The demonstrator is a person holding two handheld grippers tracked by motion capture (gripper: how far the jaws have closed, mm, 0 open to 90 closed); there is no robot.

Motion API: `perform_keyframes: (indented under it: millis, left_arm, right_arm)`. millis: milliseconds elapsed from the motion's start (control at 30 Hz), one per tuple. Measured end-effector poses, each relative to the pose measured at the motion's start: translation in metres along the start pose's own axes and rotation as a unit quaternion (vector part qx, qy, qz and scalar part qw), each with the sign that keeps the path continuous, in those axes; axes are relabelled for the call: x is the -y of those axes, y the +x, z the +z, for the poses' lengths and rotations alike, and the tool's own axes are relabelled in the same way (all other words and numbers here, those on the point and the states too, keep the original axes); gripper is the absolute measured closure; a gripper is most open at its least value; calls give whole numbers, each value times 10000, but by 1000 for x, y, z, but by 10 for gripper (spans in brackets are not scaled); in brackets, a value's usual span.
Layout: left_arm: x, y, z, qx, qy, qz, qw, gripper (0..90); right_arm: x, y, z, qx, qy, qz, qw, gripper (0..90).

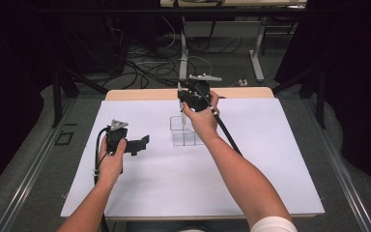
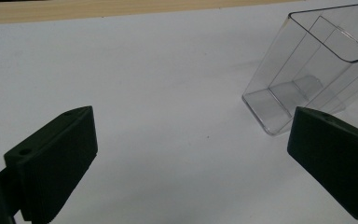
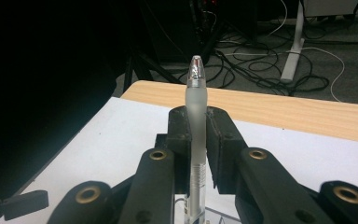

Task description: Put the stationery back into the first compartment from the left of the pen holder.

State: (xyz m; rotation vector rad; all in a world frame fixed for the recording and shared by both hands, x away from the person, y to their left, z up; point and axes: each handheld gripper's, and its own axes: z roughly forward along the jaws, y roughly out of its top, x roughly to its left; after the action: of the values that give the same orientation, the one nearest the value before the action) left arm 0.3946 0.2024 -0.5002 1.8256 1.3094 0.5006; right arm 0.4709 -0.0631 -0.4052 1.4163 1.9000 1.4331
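A white sheet [image 1: 174,188] covers most of the table [image 1: 241,92], whose wooden far edge shows as a strip across the upper middle of the high view. On the sheet, near the centre of that view, stands a clear plastic organizer [image 1: 183,131] with dividing walls, its mouth open upward.

Directly above the organizer's upper left part, the right gripper [image 1: 180,104] is clenched on a frosted pen [image 3: 196,135]. In the right gripper view the pen runs straight up the middle of the frame between the two black pads, its clear tip topmost and its lower barrel dropping out of the bottom edge; in the high view its lower end seems to hang just over, or perhaps just inside, one compartment (the transparent walls make it hard to tell which). The pen's long axis is upright, matching the organizer's open top, so the coming move looks like a short lowering into that compartment, followed by a release.

The left gripper [image 1: 137,143] rests at the left of the high view, well apart from the organizer, jaws spread wide with nothing between them. Its own view shows the organizer [image 2: 307,74] in the upper right, beyond the pads. The right hand is plainly nearer, and nothing stands between pen and container. Cables and desk legs clutter the floor at the top.
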Motion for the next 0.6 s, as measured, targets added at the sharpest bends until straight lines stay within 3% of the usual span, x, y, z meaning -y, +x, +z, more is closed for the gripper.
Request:
perform_keyframes:
  millis: [600]
  left_arm:
    - [0, 0, 0, 24, -6, -28, 10000, 13]
  right_arm:
    - [7, 3, 21, 9, 100, 21, 9999, 806]
